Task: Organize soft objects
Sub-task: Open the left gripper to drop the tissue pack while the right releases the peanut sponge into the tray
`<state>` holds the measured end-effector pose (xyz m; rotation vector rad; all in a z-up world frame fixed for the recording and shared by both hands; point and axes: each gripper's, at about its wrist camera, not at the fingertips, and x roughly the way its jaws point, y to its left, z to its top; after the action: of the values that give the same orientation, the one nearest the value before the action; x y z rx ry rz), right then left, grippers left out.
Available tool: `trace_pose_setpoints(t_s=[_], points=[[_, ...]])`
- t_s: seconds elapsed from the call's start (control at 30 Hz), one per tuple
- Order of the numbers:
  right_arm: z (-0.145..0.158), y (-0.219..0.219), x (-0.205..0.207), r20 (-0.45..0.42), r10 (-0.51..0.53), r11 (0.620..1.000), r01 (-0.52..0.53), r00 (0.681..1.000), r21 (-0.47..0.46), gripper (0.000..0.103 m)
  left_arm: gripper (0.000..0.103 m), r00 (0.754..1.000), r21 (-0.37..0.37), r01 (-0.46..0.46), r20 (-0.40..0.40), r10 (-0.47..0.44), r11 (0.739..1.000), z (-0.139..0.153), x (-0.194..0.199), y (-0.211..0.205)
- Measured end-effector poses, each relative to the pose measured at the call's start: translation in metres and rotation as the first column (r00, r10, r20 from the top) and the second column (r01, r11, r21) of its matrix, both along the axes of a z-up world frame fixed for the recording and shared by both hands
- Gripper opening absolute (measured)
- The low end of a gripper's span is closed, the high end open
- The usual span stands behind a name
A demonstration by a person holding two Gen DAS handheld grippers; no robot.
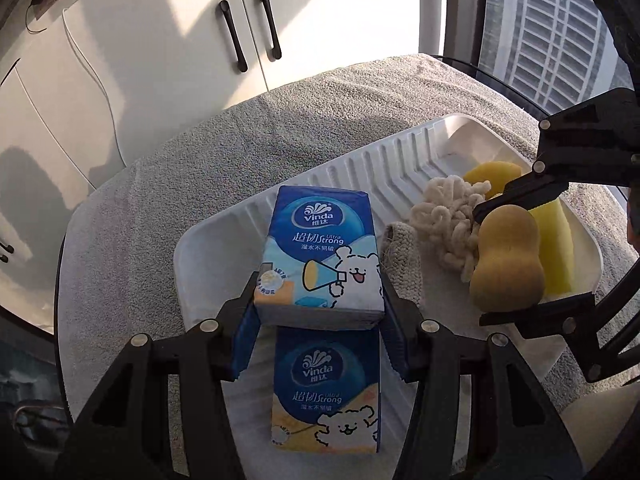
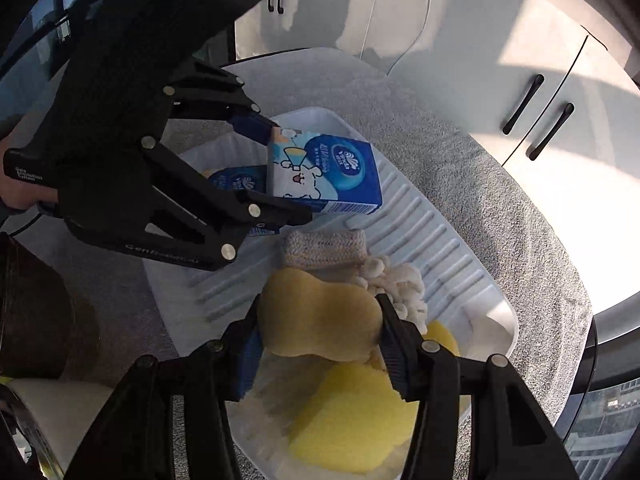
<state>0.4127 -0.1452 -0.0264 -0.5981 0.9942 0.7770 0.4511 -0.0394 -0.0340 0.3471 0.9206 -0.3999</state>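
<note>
My left gripper point(image 1: 318, 292) is shut on a blue Vinda tissue pack point(image 1: 322, 252) and holds it above the white ribbed tray point(image 1: 360, 168). A second tissue pack point(image 1: 326, 392) lies under it on the tray. My right gripper point(image 2: 320, 320) is shut on a tan peanut-shaped sponge point(image 2: 320, 316) over the tray's other end; the sponge also shows in the left wrist view point(image 1: 506, 258). A cream chenille mitt point(image 1: 448, 220), a yellow sponge point(image 2: 352, 416) and another yellow sponge point(image 1: 494, 174) lie in the tray. The held tissue pack also shows in the right wrist view point(image 2: 328, 172).
The tray rests on a grey towel point(image 1: 240, 152) that covers a round table. White cabinet doors with black handles point(image 1: 248, 32) stand behind it. A window point(image 1: 560, 32) is at the right. A knitted beige cloth point(image 2: 324, 246) lies mid-tray.
</note>
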Motion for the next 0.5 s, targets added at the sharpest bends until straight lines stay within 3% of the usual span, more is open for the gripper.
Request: trace_pose_setpoints(t_s=[0.23,0.37,0.5], points=[[-0.0022,0.0001,0.0039,0.007,-0.009,1.000,0.009,1.000,-0.007,0.059,0.055,1.000,0.002,-0.003,0.009,0.003,1.000,-0.0014,-0.0018,-0.0029],[-0.0019,-0.0002,0.0024,0.017,-0.019,1.000,0.020,1.000,-0.012,0.061,0.067,1.000,-0.006,-0.009,0.005,0.009,1.000,-0.0018,-0.0021,-0.0032],[-0.0012,0.0000,0.0035,0.027,-0.025,1.000,0.025,0.999,-0.010,0.063,0.070,1.000,-0.011,-0.017,0.009,0.017,1.000,-0.0004,-0.0028,-0.0010]])
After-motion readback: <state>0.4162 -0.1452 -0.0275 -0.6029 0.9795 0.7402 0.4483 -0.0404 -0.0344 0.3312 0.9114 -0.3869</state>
